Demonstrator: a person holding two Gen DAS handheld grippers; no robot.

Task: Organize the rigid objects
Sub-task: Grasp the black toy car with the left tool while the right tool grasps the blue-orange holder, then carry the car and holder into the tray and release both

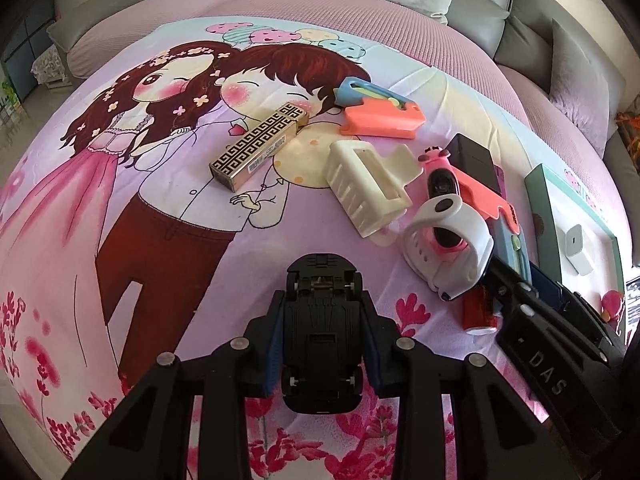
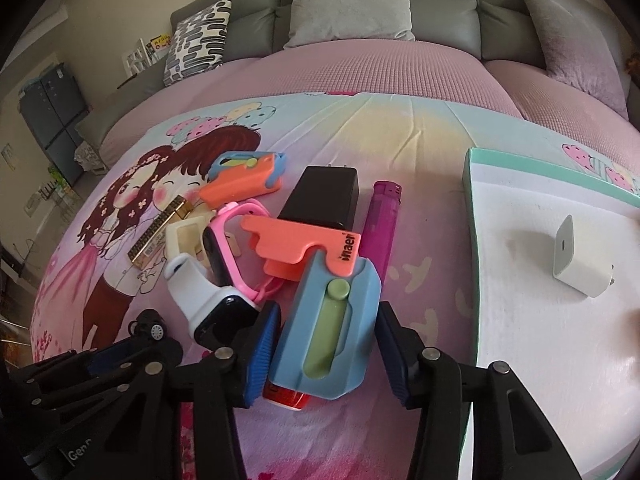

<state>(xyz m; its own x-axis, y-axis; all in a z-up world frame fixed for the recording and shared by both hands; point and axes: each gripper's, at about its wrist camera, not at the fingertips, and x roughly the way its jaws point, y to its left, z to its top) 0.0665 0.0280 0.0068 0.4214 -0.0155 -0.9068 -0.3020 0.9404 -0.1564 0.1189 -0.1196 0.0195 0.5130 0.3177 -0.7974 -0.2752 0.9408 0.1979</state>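
While my left tongs (image 1: 322, 312) sit clamped on the upside-down black toy car (image 1: 322, 332) above the cartoon bedsheet (image 1: 120, 200), I see my right tongs (image 2: 326, 344) spread apart around the blue box cutter (image 2: 326, 328), which lies in the pile beside the white tray (image 2: 540, 320).

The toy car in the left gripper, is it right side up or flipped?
Flipped. The toy car shows its black underside and axles, clamped in the left gripper.
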